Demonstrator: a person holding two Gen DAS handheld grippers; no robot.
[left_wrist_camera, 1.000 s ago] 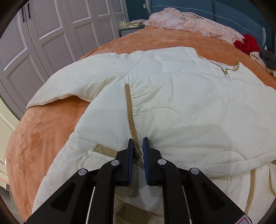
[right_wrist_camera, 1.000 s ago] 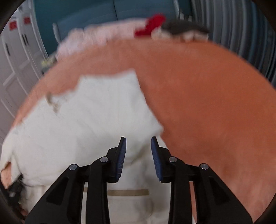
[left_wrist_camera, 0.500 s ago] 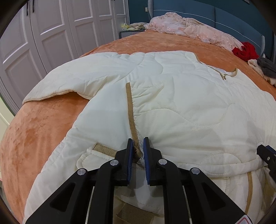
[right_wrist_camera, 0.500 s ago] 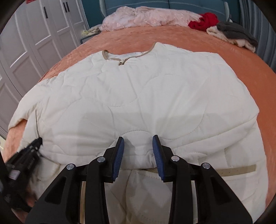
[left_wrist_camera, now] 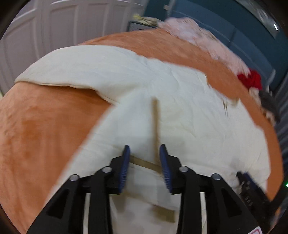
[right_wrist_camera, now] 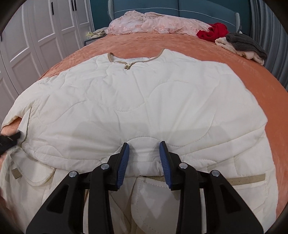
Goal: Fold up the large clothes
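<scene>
A large cream quilted jacket (right_wrist_camera: 144, 93) lies spread on the orange bedspread (right_wrist_camera: 270, 81), collar at the far end and its lower part folded up. My right gripper (right_wrist_camera: 144, 149) hovers open at the folded edge, fabric showing between its fingers but not pinched. In the blurred left wrist view, my left gripper (left_wrist_camera: 144, 153) is opening above the jacket (left_wrist_camera: 180, 108). The tan trim strip (left_wrist_camera: 155, 122) runs between its fingers, free of the pads. One sleeve (left_wrist_camera: 81, 68) stretches to the left. Each gripper shows at the edge of the other's view.
A pink garment (right_wrist_camera: 153, 25), a red one (right_wrist_camera: 214, 31) and a grey and cream pile (right_wrist_camera: 244, 43) lie at the head of the bed by the blue headboard (right_wrist_camera: 180, 7). White wardrobe doors (right_wrist_camera: 36, 36) stand along the left.
My left gripper has opened, let go of the tan-trimmed edge and drawn back with a roll. The right gripper swung over the jacket a second ago and has since held still.
</scene>
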